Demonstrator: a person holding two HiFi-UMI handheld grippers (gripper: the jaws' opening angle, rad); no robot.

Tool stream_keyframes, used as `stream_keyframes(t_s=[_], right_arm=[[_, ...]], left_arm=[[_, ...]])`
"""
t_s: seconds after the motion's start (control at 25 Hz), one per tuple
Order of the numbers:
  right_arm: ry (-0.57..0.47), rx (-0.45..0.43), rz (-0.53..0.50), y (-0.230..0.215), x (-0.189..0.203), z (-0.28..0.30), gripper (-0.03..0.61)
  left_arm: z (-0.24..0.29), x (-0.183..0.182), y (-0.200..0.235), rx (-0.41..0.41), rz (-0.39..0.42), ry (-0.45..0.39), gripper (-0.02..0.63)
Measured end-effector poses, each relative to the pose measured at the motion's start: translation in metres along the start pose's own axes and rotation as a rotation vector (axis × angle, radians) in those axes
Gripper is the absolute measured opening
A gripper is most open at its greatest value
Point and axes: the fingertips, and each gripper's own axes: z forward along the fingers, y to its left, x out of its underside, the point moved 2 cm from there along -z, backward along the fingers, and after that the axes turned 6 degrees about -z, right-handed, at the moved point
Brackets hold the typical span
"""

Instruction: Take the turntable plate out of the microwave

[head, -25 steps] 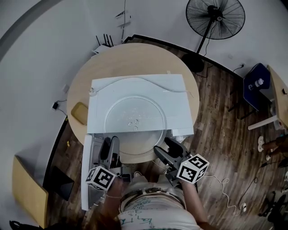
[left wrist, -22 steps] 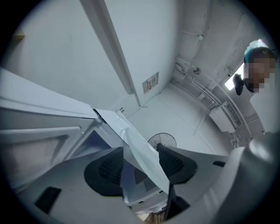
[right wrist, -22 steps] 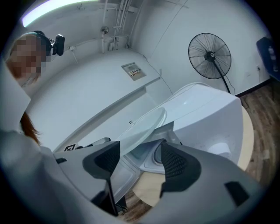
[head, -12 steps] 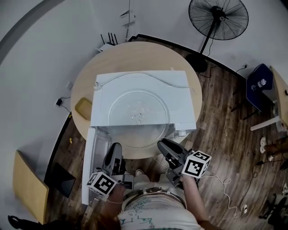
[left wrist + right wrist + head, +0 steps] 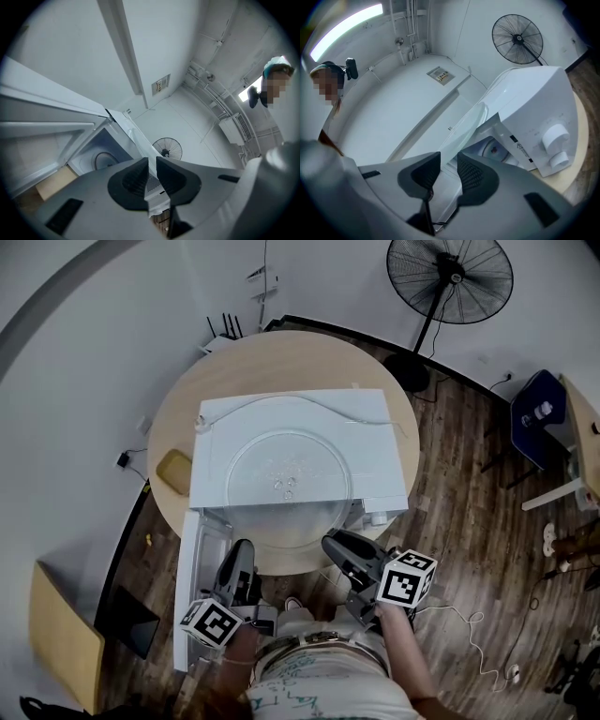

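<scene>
**Both grippers on the plate's near rim**

On the round wooden table [image 5: 281, 357] stands the white microwave [image 5: 375, 418], its door [image 5: 187, 596] open at the left. The glass turntable plate [image 5: 291, 526] lies over the microwave's top, overhanging its near edge. The left gripper [image 5: 242, 547] and right gripper [image 5: 330, 542] have just closed narrowly, pinching that rim.

A round light-wood table [image 5: 281, 348] stands on dark wood plank flooring [image 5: 459, 512], ringed by plain white walls [image 5: 84, 362]. Beyond the table to its right is a black pedestal fan [image 5: 450, 277]. Well right of it sits a dark blue seat [image 5: 527, 423], and off its near left a tan wooden cabinet [image 5: 61, 638]. A long ceiling strip light [image 5: 347, 23] glows overhead.
</scene>
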Motion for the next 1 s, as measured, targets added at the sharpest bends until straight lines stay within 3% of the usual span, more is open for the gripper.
stream_keyframes(t_s=[0.32, 1.0], right_arm=[[-0.041, -0.003, -0.014, 0.002, -0.008, 0.002, 0.105], [-0.062, 0.079, -0.026, -0.025, -0.034, 0.026, 0.103]], left_arm=[[0.009, -0.006, -0.001, 0.036, -0.031, -0.013, 0.052], [0.053, -0.017, 0.001, 0.007, 0.075, -0.005, 0.052]])
